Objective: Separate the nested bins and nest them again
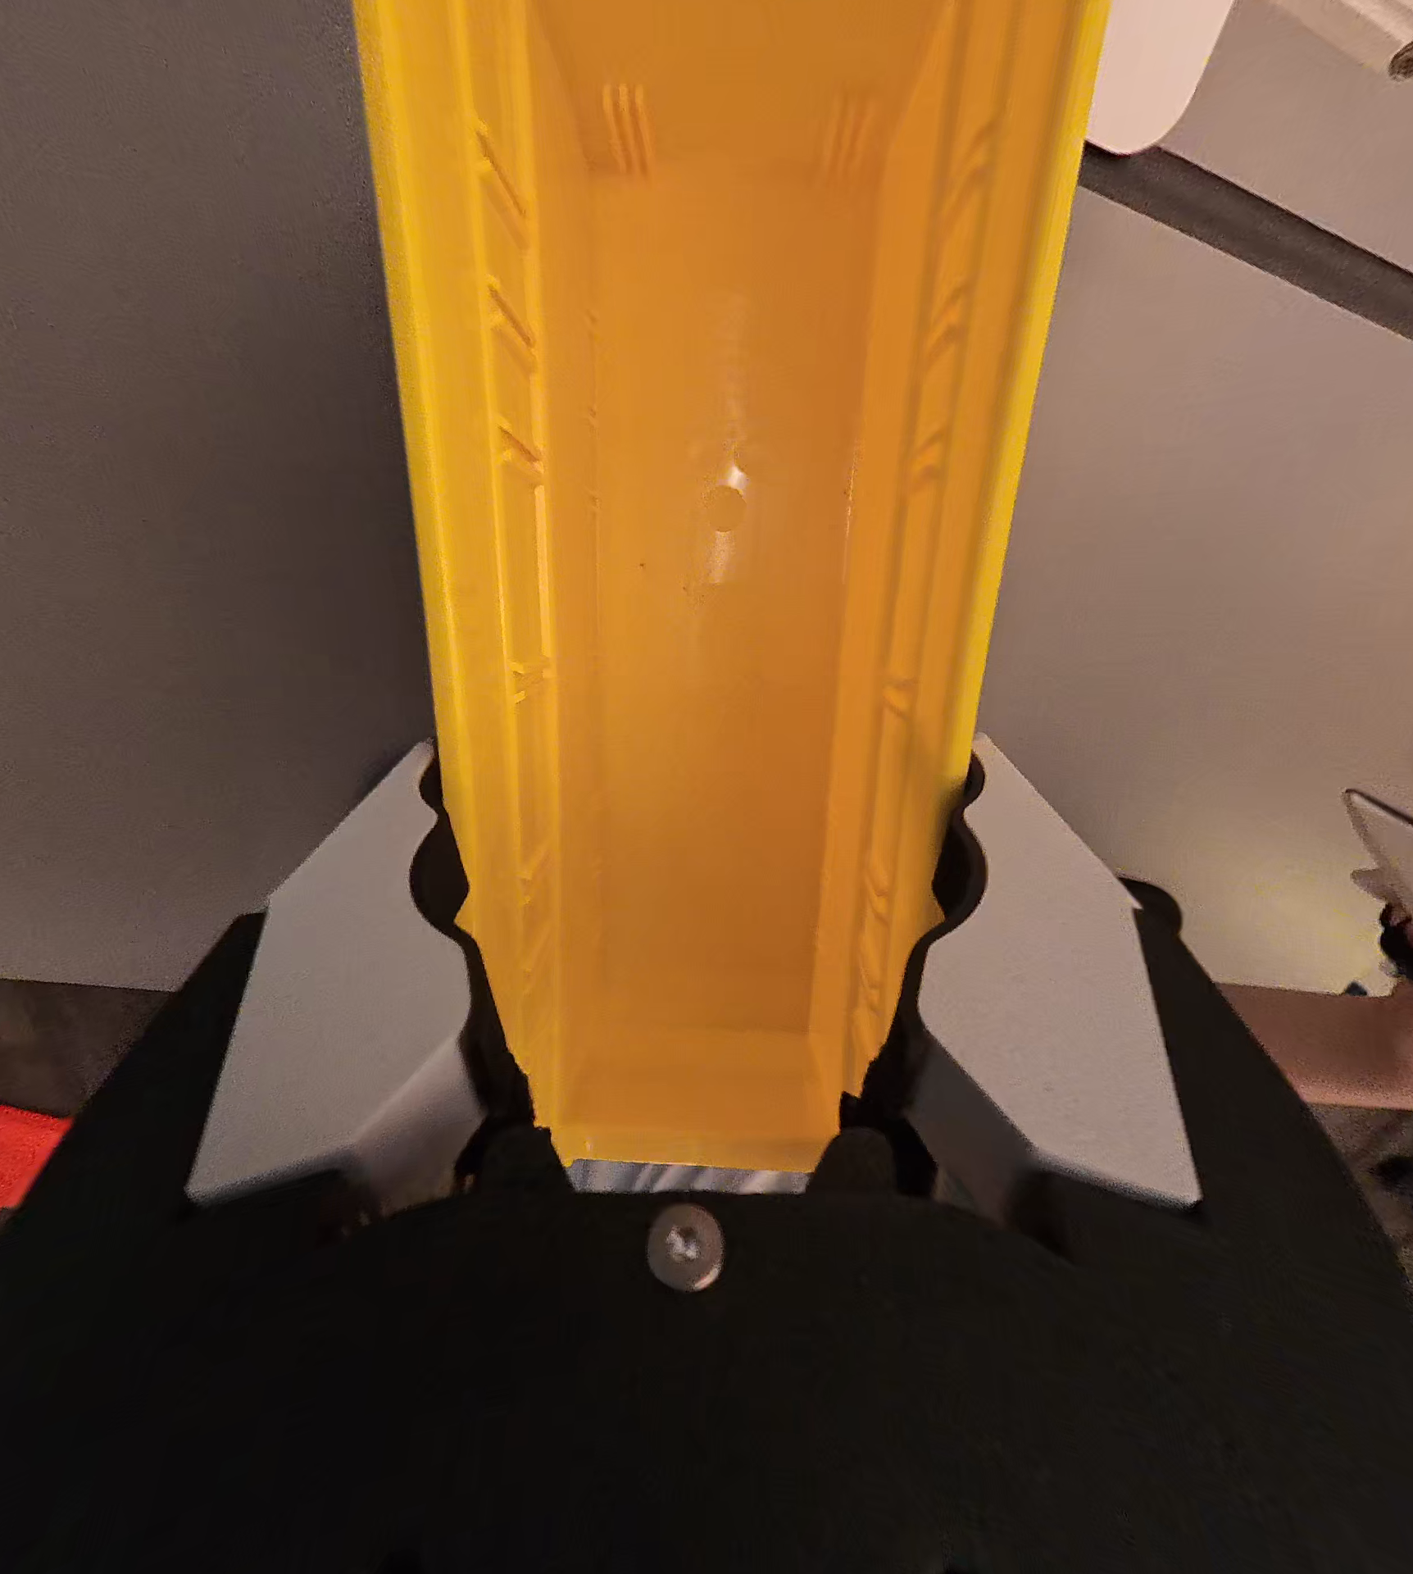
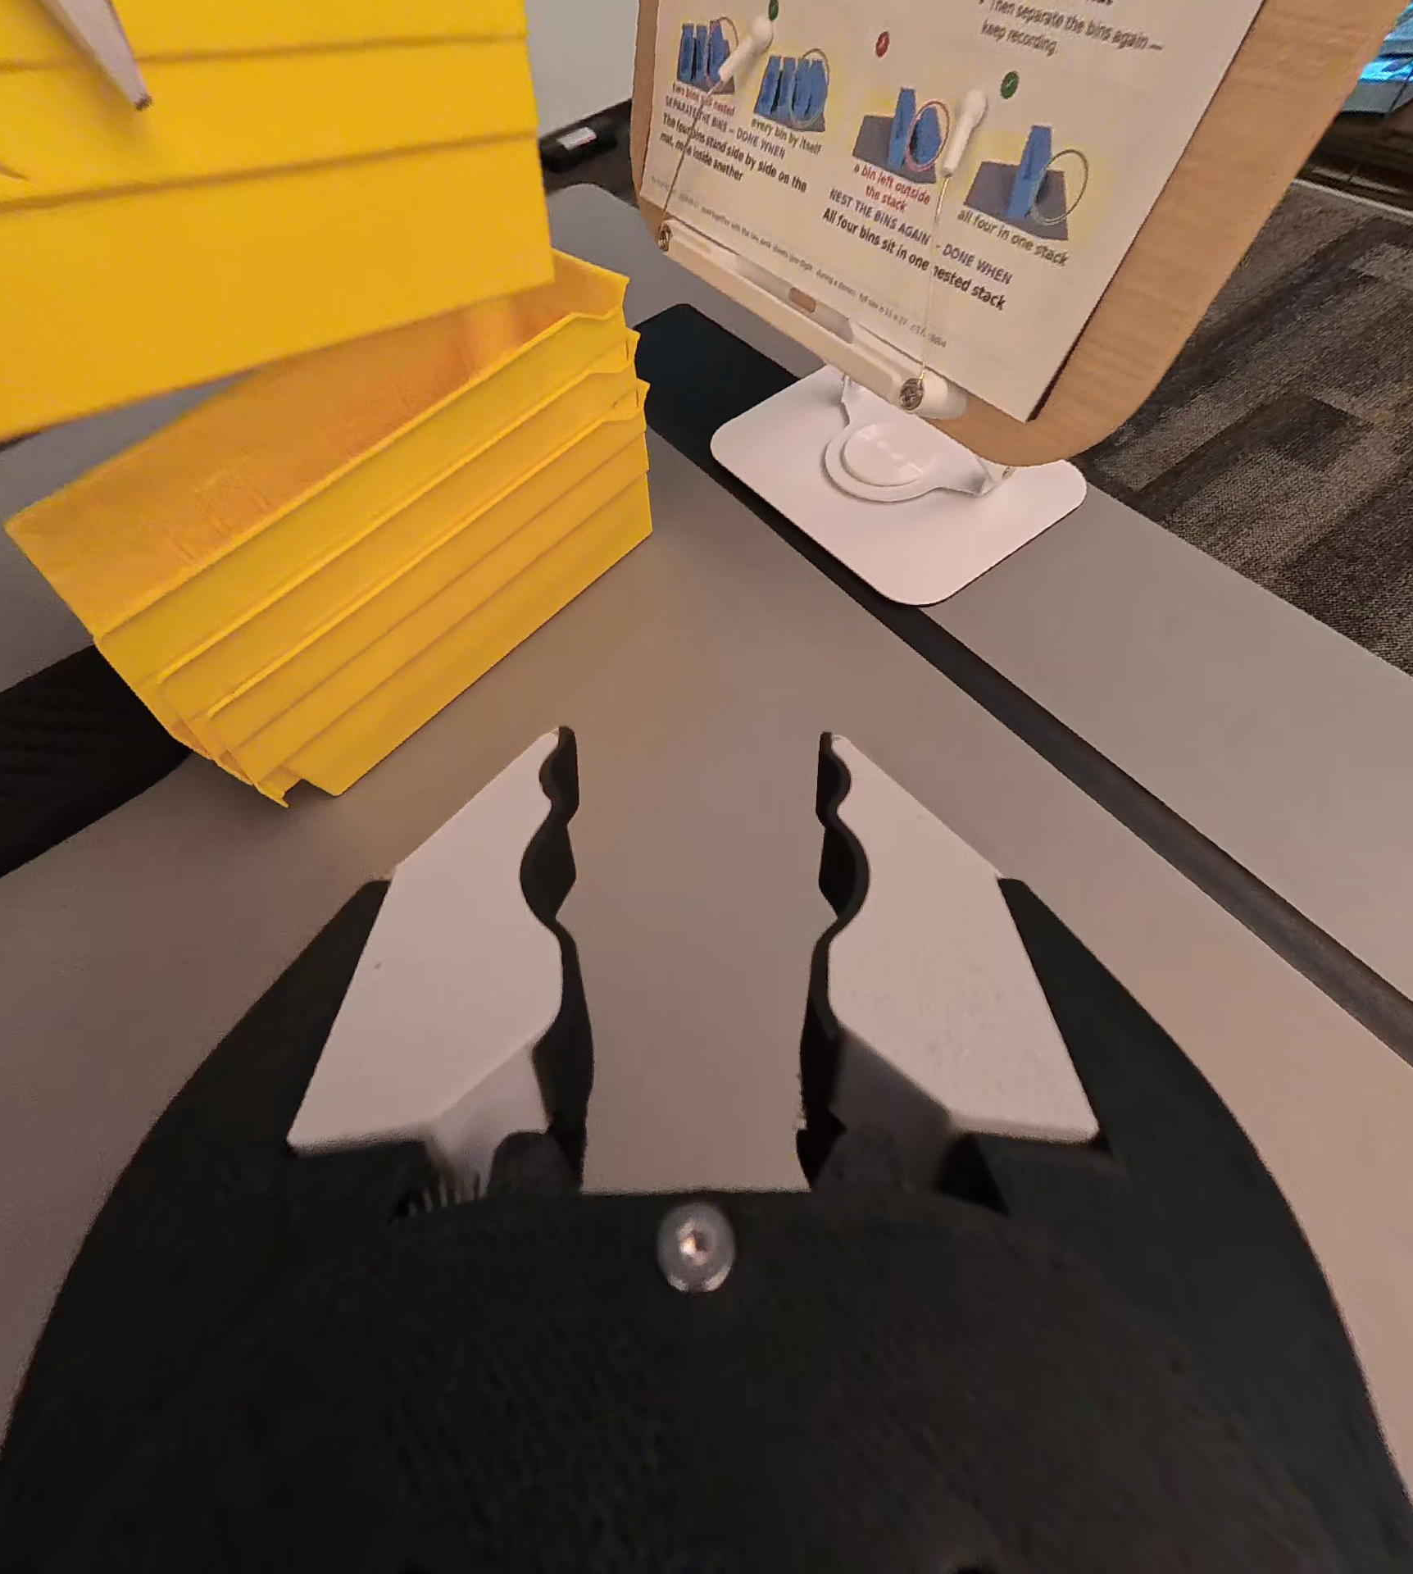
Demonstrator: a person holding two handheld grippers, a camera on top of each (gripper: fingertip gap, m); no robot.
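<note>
My left gripper (image 1: 703, 754) is shut on a yellow bin (image 1: 737, 511). Its pads press the bin's two long sides, and I look into the bin's open inside. The right wrist view shows this bin (image 2: 218, 213) lifted at the upper left, above a stack of nested yellow bins (image 2: 362, 554) that stands on the grey table (image 2: 729, 639). My right gripper (image 2: 695, 734) is open and empty, low over the table to the right of the stack.
An instruction card (image 2: 899, 170) on a white stand (image 2: 899, 528) stands at the back right. A black mat (image 2: 22, 766) lies left of the stack. A dark strip (image 2: 1112, 766) crosses the table, with carpet floor (image 2: 1325, 426) beyond. A person's arm (image 1: 1367, 1056) shows at the right.
</note>
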